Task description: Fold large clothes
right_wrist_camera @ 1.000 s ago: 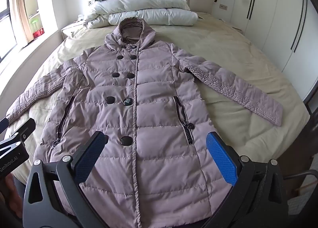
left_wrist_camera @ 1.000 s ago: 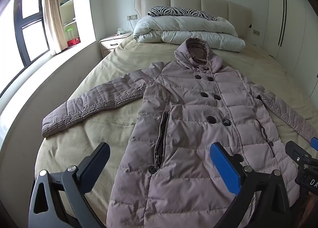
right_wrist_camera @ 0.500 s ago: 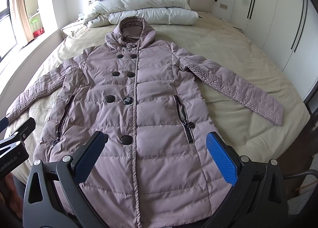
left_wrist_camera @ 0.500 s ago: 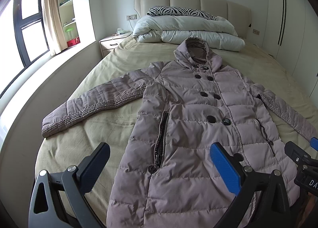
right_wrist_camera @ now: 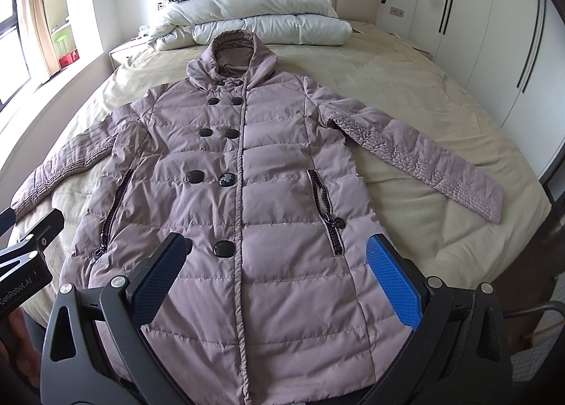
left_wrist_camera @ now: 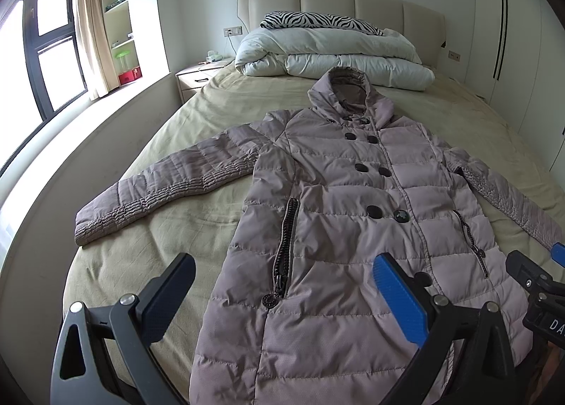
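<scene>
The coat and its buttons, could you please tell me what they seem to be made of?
Coat: seemingly a smooth synthetic shell with a soft sheen, puffed between stitched horizontal channels, so probably padded or down-filled; the fill is not visible.
Buttons: dark and glossy with bright highlights, likely plastic, though that is not certain.

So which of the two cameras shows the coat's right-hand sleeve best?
The right wrist view: the sleeve lies whole from shoulder to cuff. In the left wrist view it is foreshortened, and the right gripper hides its cuff.
</scene>
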`<state>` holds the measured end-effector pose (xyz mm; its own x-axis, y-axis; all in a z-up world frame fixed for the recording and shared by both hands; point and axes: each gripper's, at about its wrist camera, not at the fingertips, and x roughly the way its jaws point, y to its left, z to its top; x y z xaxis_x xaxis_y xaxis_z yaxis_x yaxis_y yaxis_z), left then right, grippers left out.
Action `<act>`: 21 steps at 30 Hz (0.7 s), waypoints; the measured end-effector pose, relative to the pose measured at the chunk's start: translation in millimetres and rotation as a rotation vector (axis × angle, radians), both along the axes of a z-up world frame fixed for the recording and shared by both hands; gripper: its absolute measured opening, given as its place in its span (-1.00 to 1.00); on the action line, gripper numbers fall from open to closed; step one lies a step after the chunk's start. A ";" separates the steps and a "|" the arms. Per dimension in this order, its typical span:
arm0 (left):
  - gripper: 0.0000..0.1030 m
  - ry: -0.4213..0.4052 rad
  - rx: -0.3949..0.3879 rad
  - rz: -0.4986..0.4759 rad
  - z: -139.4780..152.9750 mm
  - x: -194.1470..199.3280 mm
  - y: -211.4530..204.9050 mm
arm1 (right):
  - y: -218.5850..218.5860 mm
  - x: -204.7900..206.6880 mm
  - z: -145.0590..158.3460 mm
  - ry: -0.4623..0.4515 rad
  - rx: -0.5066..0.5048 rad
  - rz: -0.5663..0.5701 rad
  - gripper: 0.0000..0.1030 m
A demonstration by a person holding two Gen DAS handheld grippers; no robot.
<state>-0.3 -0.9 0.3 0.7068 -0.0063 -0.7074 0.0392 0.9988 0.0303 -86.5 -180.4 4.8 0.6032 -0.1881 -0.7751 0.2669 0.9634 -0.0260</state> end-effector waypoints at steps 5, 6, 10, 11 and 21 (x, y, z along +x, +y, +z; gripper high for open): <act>1.00 0.001 0.000 -0.001 -0.1 0.2 0.3 | -0.2 -0.3 -0.1 0.000 -0.001 0.000 1.00; 1.00 0.000 0.001 -0.001 0.0 0.2 0.2 | -0.2 -0.4 -0.1 -0.001 0.000 -0.001 1.00; 1.00 0.000 0.001 0.000 0.1 0.1 0.2 | -0.1 -0.5 -0.2 0.000 0.000 0.000 1.00; 1.00 0.000 0.001 0.000 0.1 0.1 0.0 | 0.0 -0.6 -0.5 0.000 -0.001 0.000 1.00; 1.00 0.001 0.002 0.000 0.0 0.2 0.0 | 0.5 -1.1 -2.8 0.001 0.001 0.000 1.00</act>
<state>0.0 -0.9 0.3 0.7060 -0.0047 -0.7082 0.0391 0.9987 0.0324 -87.6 -179.9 2.0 0.6027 -0.1874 -0.7756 0.2670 0.9634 -0.0253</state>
